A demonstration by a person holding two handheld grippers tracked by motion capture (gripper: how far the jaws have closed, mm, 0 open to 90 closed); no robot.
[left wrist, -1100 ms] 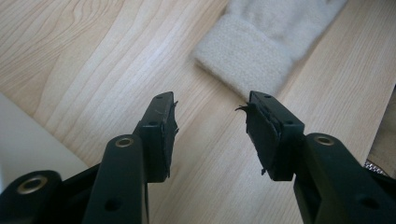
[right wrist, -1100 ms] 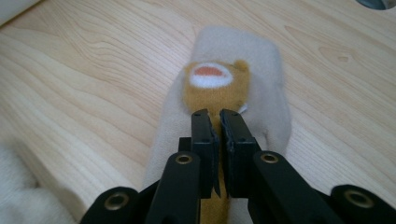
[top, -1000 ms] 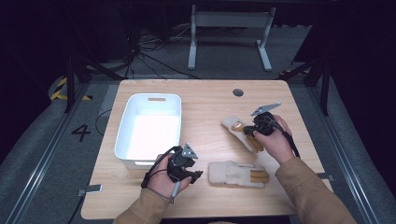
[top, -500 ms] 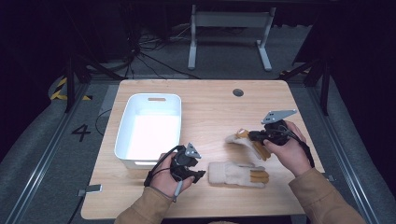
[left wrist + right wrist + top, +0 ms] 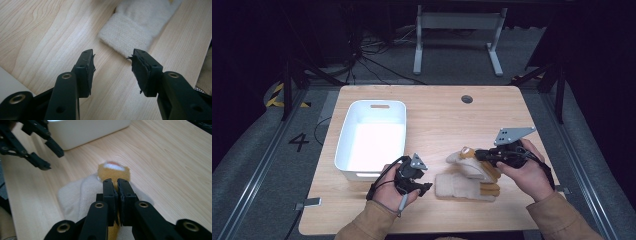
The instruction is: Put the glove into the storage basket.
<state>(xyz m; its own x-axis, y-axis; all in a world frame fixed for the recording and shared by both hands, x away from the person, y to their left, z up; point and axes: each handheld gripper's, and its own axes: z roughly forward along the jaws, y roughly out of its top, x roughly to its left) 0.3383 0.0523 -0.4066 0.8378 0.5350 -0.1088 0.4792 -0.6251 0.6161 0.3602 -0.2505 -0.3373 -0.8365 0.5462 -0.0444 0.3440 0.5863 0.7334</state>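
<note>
Socks lie at lower centre of the high view: the right gripper (image 5: pixel 482 155) has its jaws pressed together on the upper sock (image 5: pixel 113 173), while the left gripper (image 5: pixel 112 67), jaws spread, points at the lower sock's (image 5: pixel 462 187) cuff. Probably next is a lift toward the bin (image 5: pixel 372 135) at left. The table (image 5: pixel 442 115) is light wood; the room is dark.

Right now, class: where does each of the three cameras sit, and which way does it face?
High view: above the table, looking forward and down; forearms and both hands show.
Left gripper view: on the left gripper, open jaws towards a cream sock.
Right gripper view: on the right gripper, shut on a yellow-tipped sock; the white bin beyond.
The high view shares that bin.
</note>
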